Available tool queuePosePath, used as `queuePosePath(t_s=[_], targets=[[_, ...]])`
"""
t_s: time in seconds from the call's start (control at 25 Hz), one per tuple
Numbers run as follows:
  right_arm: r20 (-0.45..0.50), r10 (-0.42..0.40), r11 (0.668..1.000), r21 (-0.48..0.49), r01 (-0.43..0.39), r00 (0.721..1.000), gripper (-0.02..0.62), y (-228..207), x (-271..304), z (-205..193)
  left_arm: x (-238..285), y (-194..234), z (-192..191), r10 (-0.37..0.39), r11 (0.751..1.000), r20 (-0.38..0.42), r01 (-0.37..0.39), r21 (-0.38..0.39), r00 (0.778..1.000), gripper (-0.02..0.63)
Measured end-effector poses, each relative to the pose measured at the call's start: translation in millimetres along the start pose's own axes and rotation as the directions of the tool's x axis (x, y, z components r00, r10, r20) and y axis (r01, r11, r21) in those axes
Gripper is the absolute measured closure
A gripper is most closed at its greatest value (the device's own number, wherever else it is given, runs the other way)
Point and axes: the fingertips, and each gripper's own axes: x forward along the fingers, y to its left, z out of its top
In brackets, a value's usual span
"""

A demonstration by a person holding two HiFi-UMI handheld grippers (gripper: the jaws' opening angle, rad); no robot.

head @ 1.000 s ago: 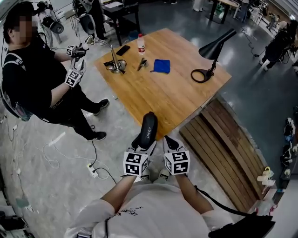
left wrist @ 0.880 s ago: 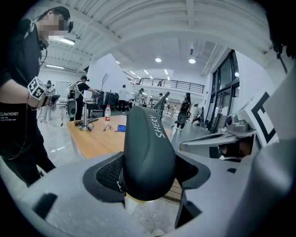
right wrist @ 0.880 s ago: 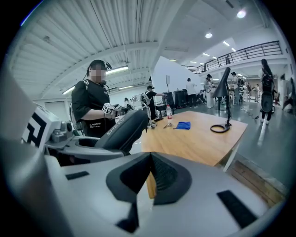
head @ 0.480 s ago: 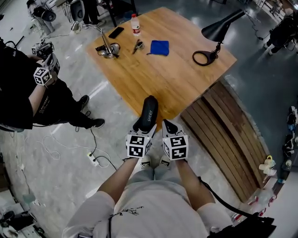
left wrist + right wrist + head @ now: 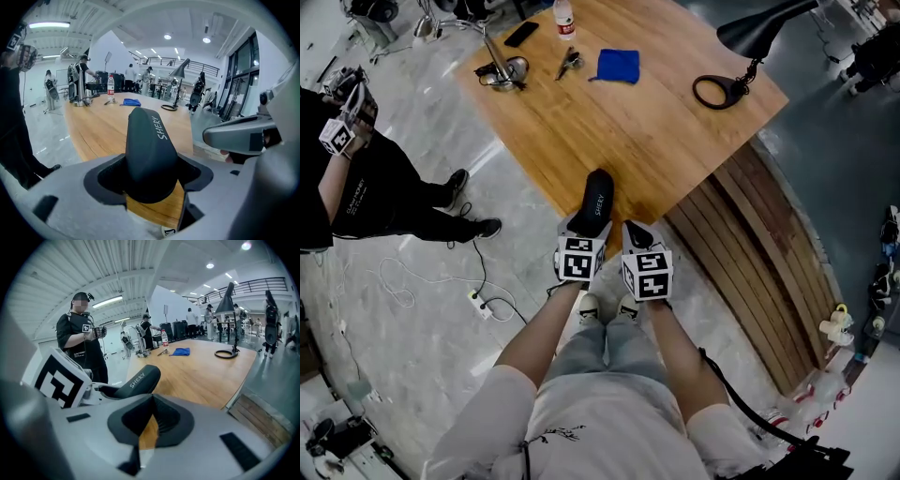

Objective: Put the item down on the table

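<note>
Now over the table (image 5: 656,122): its corner has come under my left gripper (image 5: 150,185).
Jaws clamped on the black item (image 5: 149,140), ready to lower; right gripper (image 5: 149,427) closed, empty.

Black with white lettering: item (image 5: 147,145) between left gripper (image 5: 150,180) jaws. Honey-brown woodgrain counter (image 5: 101,129) ahead of them, blue cloth (image 5: 131,101) farther ahead. Grey jaws, black-lined.

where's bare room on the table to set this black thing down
The near half of the wooden table is bare, from the corner by the black SHERY item up to the blue cloth and desk lamp. The far edge is crowded.
</note>
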Motion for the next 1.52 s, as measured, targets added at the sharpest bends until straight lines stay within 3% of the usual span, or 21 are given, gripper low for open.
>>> queuePosePath(t_s=[0.6, 0.92, 1.52], targets=[[-0.032, 0.01, 0.999, 0.038, -0.009, 0.999, 0.591, -20.8, 14.9, -9.6, 49.0, 2.2, -21.9, 0.005, 1.0, -0.115, -0.005, 0.003, 0.993, 0.275], [-0.048, 0.022, 0.999, 0.033, -0.021, 0.999, 0.591, -27.8, 14.6, -17.5, 61.8, -0.5, -31.9, 0.018, 0.998, -0.114, -0.011, 0.063, 0.993, 0.275], [-0.053, 0.036, 0.999, 0.039, -0.034, 0.998, 0.591, -23.7, 17.5, -18.8, 53.7, -2.6, -27.2, -0.001, 0.999, -0.092, 0.006, 0.05, 0.996, 0.242]])
